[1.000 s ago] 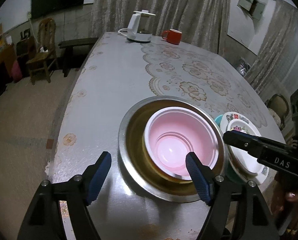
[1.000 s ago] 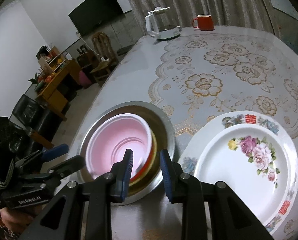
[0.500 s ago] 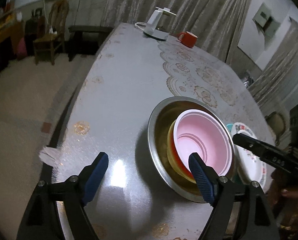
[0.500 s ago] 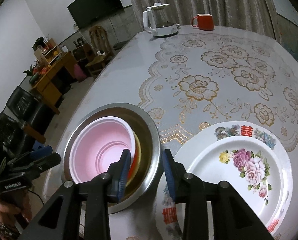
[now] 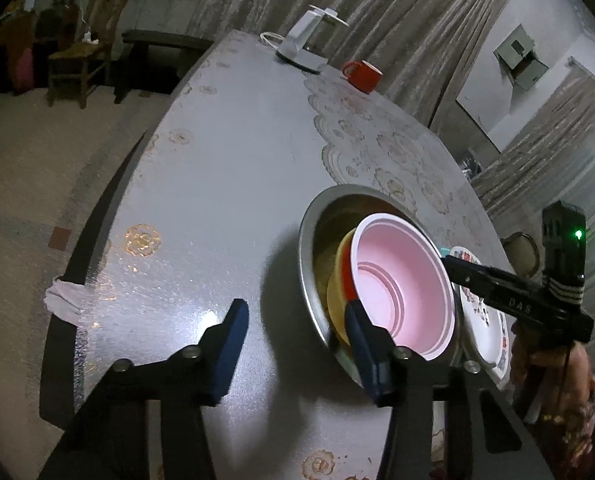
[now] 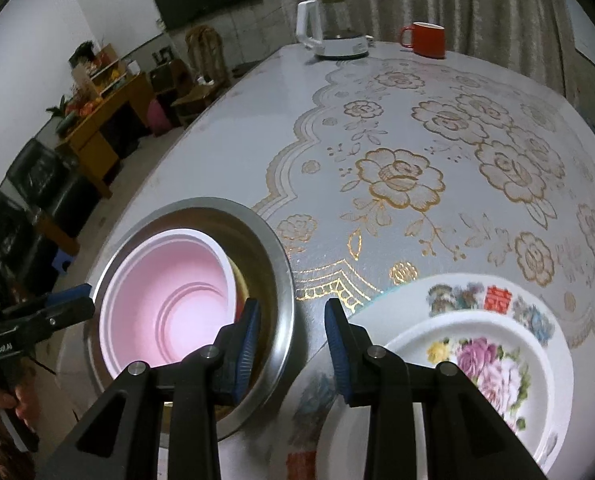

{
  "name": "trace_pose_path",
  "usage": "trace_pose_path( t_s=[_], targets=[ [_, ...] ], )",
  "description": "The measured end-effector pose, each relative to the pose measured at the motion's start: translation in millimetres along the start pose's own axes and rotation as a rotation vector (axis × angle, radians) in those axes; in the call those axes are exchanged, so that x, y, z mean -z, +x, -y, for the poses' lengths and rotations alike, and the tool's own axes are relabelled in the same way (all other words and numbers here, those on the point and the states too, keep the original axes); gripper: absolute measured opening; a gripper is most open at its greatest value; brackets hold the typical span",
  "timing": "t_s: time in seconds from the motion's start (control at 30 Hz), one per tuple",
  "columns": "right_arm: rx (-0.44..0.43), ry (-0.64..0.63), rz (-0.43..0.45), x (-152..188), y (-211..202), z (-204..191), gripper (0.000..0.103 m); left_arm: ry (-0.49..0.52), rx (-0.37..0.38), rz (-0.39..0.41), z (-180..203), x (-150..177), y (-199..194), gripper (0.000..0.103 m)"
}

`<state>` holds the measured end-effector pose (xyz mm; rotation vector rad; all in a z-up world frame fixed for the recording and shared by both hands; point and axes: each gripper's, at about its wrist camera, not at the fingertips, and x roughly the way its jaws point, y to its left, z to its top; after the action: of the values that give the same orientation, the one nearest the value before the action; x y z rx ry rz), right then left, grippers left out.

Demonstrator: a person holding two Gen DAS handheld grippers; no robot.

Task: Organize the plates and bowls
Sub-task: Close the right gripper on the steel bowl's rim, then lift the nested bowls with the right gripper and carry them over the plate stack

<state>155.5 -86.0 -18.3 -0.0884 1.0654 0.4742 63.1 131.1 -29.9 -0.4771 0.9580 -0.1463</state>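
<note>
A pink bowl sits nested on a yellow bowl inside a wide steel basin; the stack also shows in the right wrist view, pink bowl, basin. My left gripper is open, its right finger inside the basin's near rim, its left finger over bare table. My right gripper is open and straddles the basin's right rim, one finger inside, one outside. Floral plates lie stacked to the right; their edge shows in the left wrist view.
A white kettle and a red mug stand at the table's far end. The table edge drops to the floor on the left. Chairs and a wooden cabinet stand beyond it.
My left gripper has swung left, so the basin now sits to its right. My right gripper has opened wider and moved down around the basin's rim.
</note>
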Motion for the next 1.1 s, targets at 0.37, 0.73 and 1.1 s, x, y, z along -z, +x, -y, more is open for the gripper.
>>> trace_pose_path(
  t_s=[0.37,0.73,1.1],
  targets=[
    [-0.139,-0.004,-0.125,-9.0,30.4,7.5,0.015,0.043,0.049,-0.038,2.2,0.5,10.2,0.042],
    [-0.183,0.066,-0.079,-2.5,26.8,10.4,0.011,0.184,0.113,0.009,15.4,8.9,6.4,0.025],
    [-0.197,0.123,-0.030,0.2,19.9,9.4,0.014,0.140,0.146,0.041,10.3,7.2,2.3,0.024]
  ],
)
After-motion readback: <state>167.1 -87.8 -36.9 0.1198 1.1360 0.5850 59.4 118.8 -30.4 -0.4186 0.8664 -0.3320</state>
